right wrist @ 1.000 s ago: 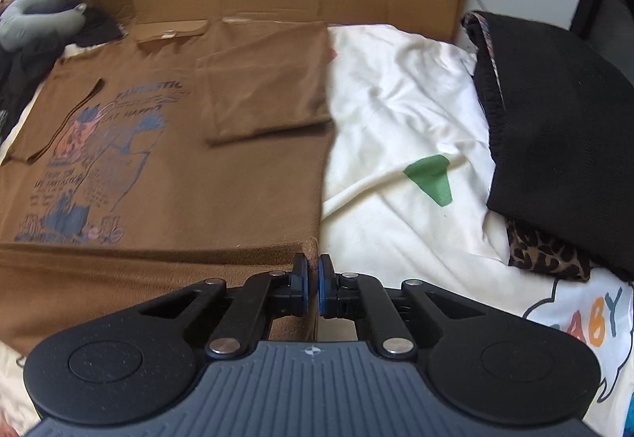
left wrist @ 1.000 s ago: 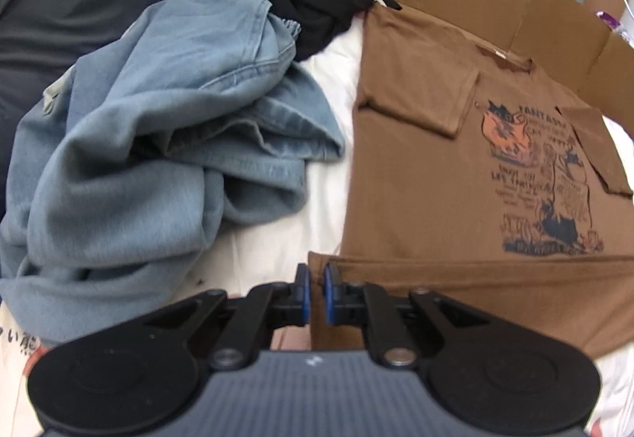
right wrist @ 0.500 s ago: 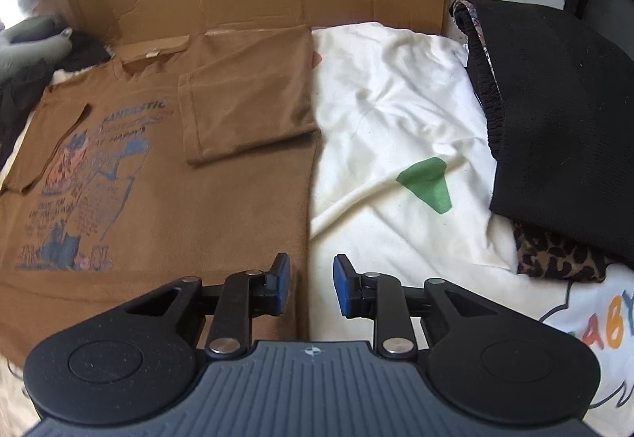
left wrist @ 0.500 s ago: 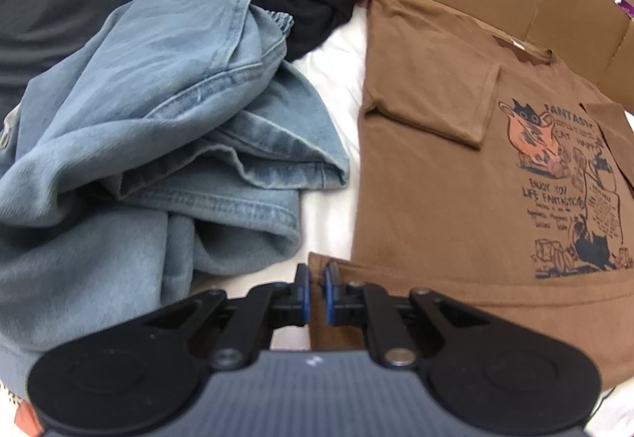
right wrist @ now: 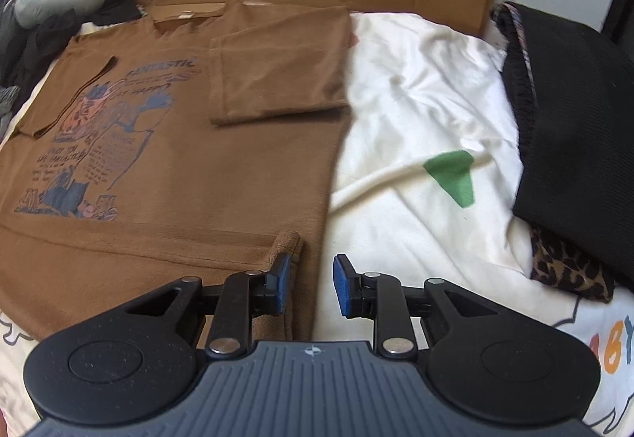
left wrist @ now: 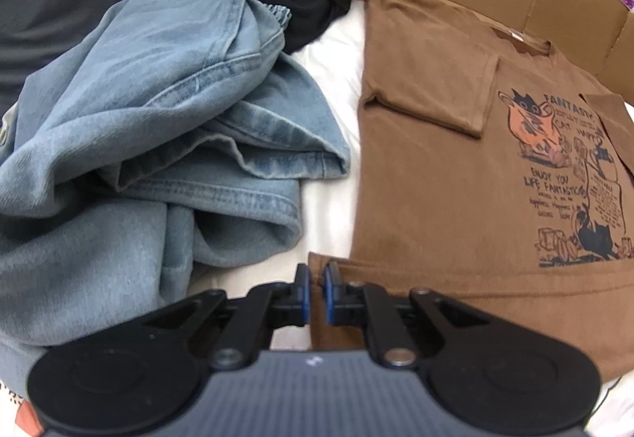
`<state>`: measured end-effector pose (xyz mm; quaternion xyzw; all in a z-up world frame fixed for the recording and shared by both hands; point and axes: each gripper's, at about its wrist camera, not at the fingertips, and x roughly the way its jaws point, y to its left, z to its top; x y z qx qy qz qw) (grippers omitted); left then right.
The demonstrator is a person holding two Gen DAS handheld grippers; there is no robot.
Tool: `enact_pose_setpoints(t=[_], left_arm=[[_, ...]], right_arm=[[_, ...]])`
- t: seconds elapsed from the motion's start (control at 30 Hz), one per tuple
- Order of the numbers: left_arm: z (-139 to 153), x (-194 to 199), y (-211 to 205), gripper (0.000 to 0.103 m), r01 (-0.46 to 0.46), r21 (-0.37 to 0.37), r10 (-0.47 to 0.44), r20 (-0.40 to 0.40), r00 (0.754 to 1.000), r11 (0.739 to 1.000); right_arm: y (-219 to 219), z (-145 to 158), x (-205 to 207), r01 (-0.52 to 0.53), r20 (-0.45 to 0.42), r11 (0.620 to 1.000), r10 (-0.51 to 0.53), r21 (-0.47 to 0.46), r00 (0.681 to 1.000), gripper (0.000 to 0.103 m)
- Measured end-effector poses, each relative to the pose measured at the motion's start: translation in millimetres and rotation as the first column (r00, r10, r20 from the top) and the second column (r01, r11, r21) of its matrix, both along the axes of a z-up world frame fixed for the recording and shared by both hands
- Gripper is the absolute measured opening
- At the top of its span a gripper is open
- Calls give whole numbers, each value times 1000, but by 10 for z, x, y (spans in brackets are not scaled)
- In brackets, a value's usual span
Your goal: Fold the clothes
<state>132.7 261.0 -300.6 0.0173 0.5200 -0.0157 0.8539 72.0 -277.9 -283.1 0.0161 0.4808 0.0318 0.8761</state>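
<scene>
Bedsheet (right wrist: 416, 88) under brown T-shirt (right wrist: 222, 175) (printed "FANTASTIC").

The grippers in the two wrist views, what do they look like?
Both match: the left gripper and right gripper have black linkage arms with silver pivot pins, blue pads on the fingers, two round black discs, and a ribbed grey body bearing a small white mark.

Each gripper, left gripper (left wrist: 316, 292) and right gripper (right wrist: 311, 284), has black linkage arms, blue finger pads, silver screws, and a ribbed grey body.
</scene>
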Motion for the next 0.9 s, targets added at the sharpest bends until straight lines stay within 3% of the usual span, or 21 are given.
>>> enact_pose_setpoints(t=[0.53, 0.6, 0.63, 0.67, 0.9], left_arm=[[-50, -37, 2, 8, 11, 6, -11, -9, 1000, 1000], [-76, -36, -31, 8, 3, 6, -3, -8, 1000, 1000], [-82, -37, -40, 8, 2, 6, -2, -8, 1000, 1000], [-80, -39, -40, 8, 3, 7, -3, -7, 1000, 1000], [-67, -50, -49, 8, 9, 12, -9, -3, 1000, 1000]], right_arm=[[203, -85, 84, -52, -35, 998, 53, 22, 998, 26], [227, -109, 99, -66, -46, 998, 67, 14, 997, 21], [241, -118, 103, -75, -52, 997, 75, 4, 996, 7], [246, -119, 106, -79, -55, 997, 78, -5, 995, 5], [81, -49, 96, 1, -39, 997, -4, -77, 999, 4]])
